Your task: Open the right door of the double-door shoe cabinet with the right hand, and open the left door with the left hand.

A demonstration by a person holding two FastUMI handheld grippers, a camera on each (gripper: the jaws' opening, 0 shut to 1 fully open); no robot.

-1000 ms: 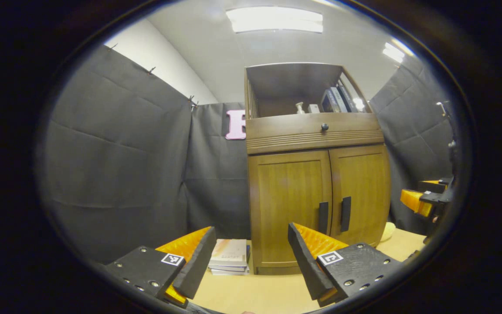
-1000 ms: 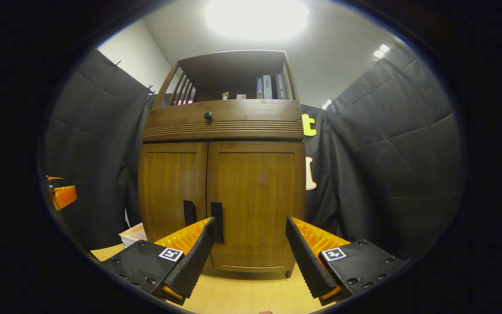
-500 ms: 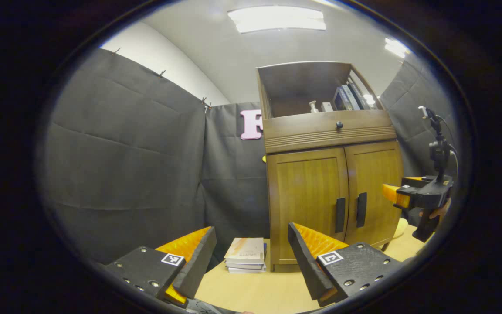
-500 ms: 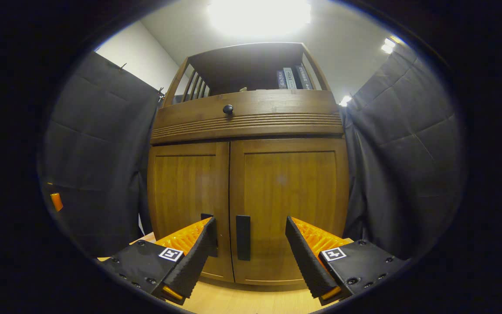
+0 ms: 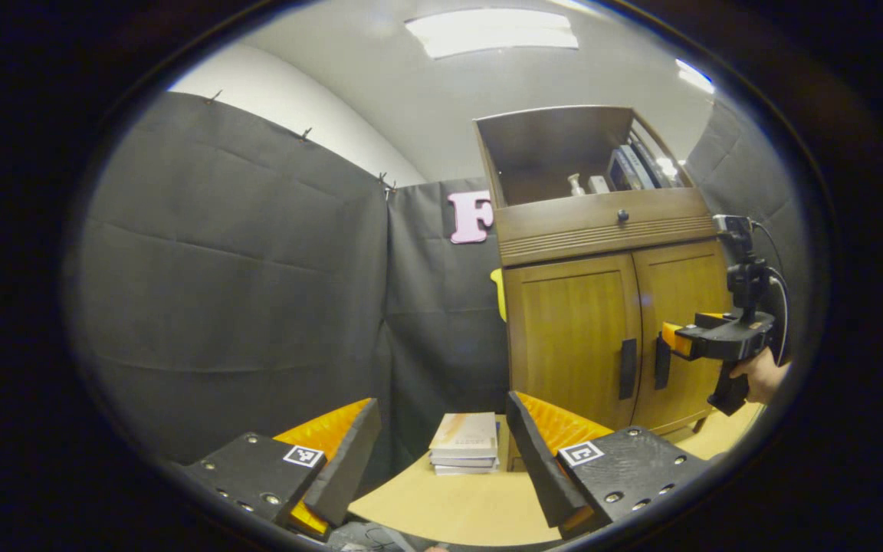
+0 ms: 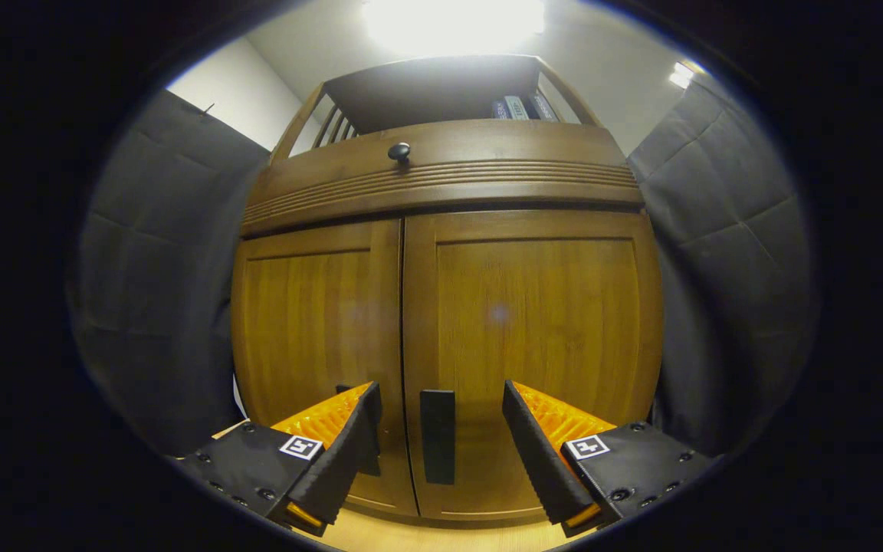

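The wooden shoe cabinet (image 6: 449,307) stands close in front in the right gripper view, both doors closed. The right door (image 6: 533,345) carries a black vertical handle (image 6: 438,447), which lies between the open fingers of my right gripper (image 6: 440,418), a short way ahead of them. The left door (image 6: 311,337) has its handle mostly hidden behind my left finger. In the left gripper view the cabinet (image 5: 610,307) stands to the right, with the two black handles (image 5: 628,369) side by side. My left gripper (image 5: 441,433) is open and empty, well away from the cabinet. The right gripper (image 5: 683,341), held by a hand, is at the right door's handle.
A stack of books (image 5: 464,443) lies on the light wooden table (image 5: 441,506) left of the cabinet. The cabinet has a drawer with a round knob (image 6: 398,151) and an open shelf with books (image 5: 629,169) above. Black cloth walls surround the booth.
My right gripper has moved closer to the cabinet, bringing the right door's handle between its fingers. The left gripper view has swung left, so the cabinet sits farther right in it.
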